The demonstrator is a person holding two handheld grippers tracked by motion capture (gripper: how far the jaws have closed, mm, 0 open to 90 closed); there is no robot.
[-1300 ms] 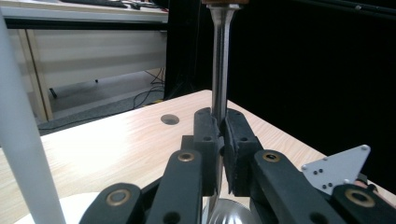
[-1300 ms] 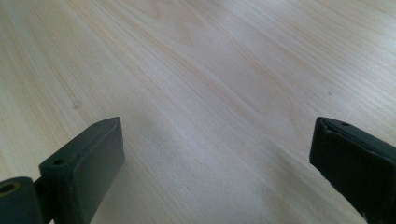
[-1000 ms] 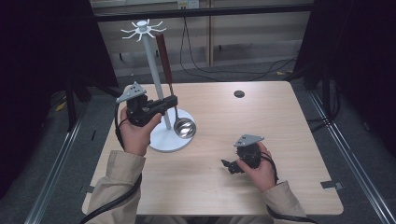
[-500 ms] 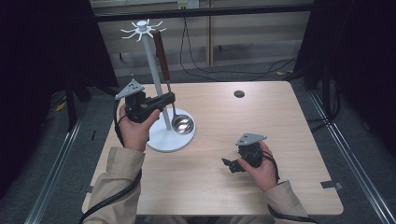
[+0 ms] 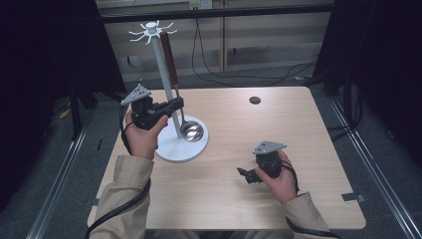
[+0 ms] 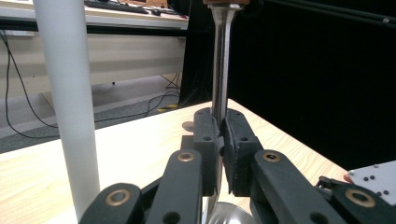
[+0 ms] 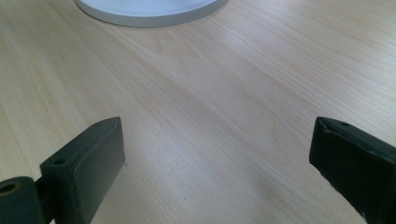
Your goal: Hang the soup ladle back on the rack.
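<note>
Clamping the ladle [image 5: 175, 94] by its thin steel shaft, the left gripper [image 5: 172, 105] held it beside the white stand [image 5: 166, 99]. Stiff, slick and bowl-heavy, it probably gripped better near the wooden handle. The right gripper [image 5: 245, 174] rested agape on the counter [image 5: 308, 149].

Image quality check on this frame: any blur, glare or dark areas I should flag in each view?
High view: table evenly lit, surroundings nearly black, a bright glint on the ladle bowl. Left gripper view: the near jaws of the left gripper look soft, right background black, white pole bright. Right gripper view: the jaws of the right gripper sit blurred at the edges, wood grain sharp.
</note>
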